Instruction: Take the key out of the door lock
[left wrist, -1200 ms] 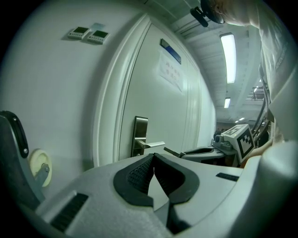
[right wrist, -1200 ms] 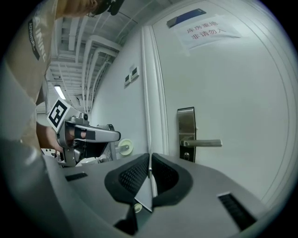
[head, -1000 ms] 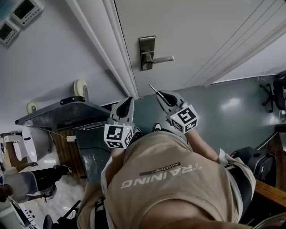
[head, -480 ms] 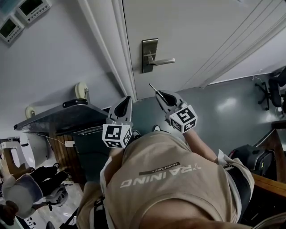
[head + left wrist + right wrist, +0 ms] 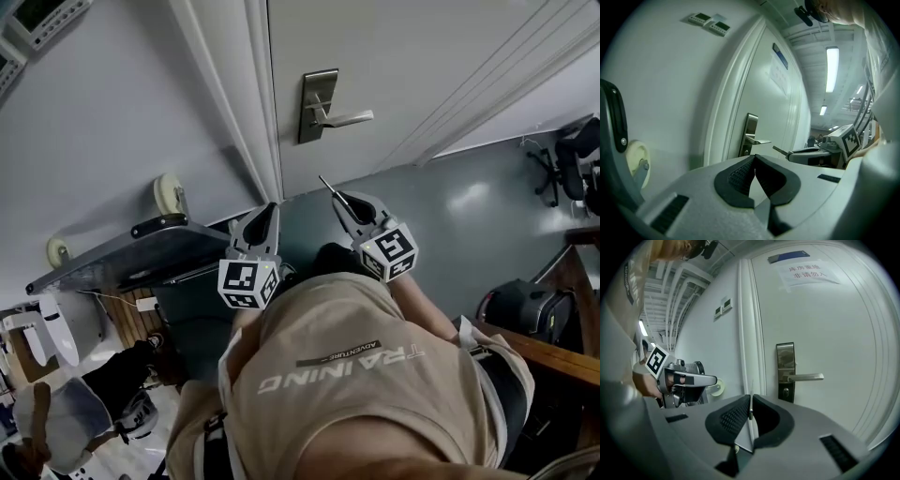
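A steel lock plate (image 5: 318,105) with a lever handle (image 5: 347,118) sits on the pale door (image 5: 422,56). My right gripper (image 5: 349,208) hangs below it, apart from the door, shut on a thin metal key (image 5: 327,186) whose blade points toward the lock. In the right gripper view the key (image 5: 750,401) stands upright between the pads of the right gripper (image 5: 751,404), with the lock plate (image 5: 786,371) beyond to the right. My left gripper (image 5: 266,216) is beside it on the left, and in its own view the left gripper (image 5: 754,159) is shut with nothing between the pads.
A round bumper (image 5: 169,192) is fixed to the wall left of the door frame (image 5: 262,112). A dark tabletop (image 5: 131,253) lies below it. Wall control panels (image 5: 42,11) are at top left. A paper notice (image 5: 808,272) hangs on the door. An office chair (image 5: 574,155) stands at right.
The view has drifted, so the lock plate now sits slightly higher and further right. Both grippers hold about the same places, the key still in the right one. A person at lower left has moved.
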Available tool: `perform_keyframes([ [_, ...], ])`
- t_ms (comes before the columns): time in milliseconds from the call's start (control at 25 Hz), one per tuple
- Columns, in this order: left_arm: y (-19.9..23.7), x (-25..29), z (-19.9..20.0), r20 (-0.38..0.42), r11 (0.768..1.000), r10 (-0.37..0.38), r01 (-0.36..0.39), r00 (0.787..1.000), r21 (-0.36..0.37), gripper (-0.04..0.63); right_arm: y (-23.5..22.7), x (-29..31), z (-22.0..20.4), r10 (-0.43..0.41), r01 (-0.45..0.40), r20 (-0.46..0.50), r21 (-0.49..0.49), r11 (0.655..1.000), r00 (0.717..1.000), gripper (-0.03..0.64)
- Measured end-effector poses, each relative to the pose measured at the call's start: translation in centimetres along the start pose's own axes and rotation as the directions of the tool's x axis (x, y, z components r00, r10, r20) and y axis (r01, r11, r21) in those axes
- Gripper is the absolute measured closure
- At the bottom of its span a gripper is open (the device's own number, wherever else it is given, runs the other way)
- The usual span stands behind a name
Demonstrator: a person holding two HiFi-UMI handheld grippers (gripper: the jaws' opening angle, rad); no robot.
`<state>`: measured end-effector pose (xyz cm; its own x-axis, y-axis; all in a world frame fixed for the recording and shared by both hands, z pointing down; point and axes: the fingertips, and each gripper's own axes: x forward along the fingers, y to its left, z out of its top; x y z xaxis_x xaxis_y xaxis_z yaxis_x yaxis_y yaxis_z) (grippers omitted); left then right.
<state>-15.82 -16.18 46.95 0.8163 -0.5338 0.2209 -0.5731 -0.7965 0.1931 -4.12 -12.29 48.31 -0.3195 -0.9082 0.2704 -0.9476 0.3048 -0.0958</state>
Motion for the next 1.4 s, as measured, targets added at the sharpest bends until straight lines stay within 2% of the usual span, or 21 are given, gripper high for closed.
perform_keyframes([
  [200, 1.6, 2.1, -0.2, -0.028, 1.0, 0.008, -0.008, 1.0, -0.003, 0.589, -1.5, 1.7, -0.5, 0.006, -0.006, -0.009, 0.024, 1.0, 1.0, 0.589],
  [480, 2.3, 7.6, 3.1, -0.025, 1.0, 0.005, -0.005, 1.0, 0.028, 0.589, -5.9, 5.1, 2.6, 0.056, -0.056, 0.066, -0.014, 0.998, 0.996, 0.589],
  [720, 4.2, 10.9, 3.8, -0.034, 0.996, 0.084, -0.083, 0.996, 0.034, 0.589, -8.8, 7.6, 4.5, 0.116, -0.115, 0.124, -0.018, 0.993, 0.985, 0.589],
  [880, 4.4, 12.0, 4.0, -0.033, 0.993, 0.115, -0.114, 0.993, 0.03, 0.589, -9.6, 8.0, 5.6, 0.158, -0.151, 0.131, -0.06, 0.987, 0.979, 0.589],
  [1000, 4.7, 12.1, 4.4, -0.029, 0.991, 0.13, -0.129, 0.991, 0.03, 0.589, -9.6, 8.2, 5.8, 0.169, -0.164, 0.127, -0.048, 0.985, 0.977, 0.589],
  [1200, 4.7, 12.6, 6.2, 0.006, 0.992, 0.119, -0.119, 0.993, 0.044, 0.589, -9.8, 8.3, 6.8, 0.163, -0.159, 0.124, -0.043, 0.986, 0.979, 0.589],
  [1400, 5.5, 11.8, 6.6, 0.008, 0.993, 0.112, -0.113, 0.994, 0.039, 0.589, -9.0, 8.8, 7.4, 0.152, -0.147, 0.127, -0.05, 0.988, 0.98, 0.589],
])
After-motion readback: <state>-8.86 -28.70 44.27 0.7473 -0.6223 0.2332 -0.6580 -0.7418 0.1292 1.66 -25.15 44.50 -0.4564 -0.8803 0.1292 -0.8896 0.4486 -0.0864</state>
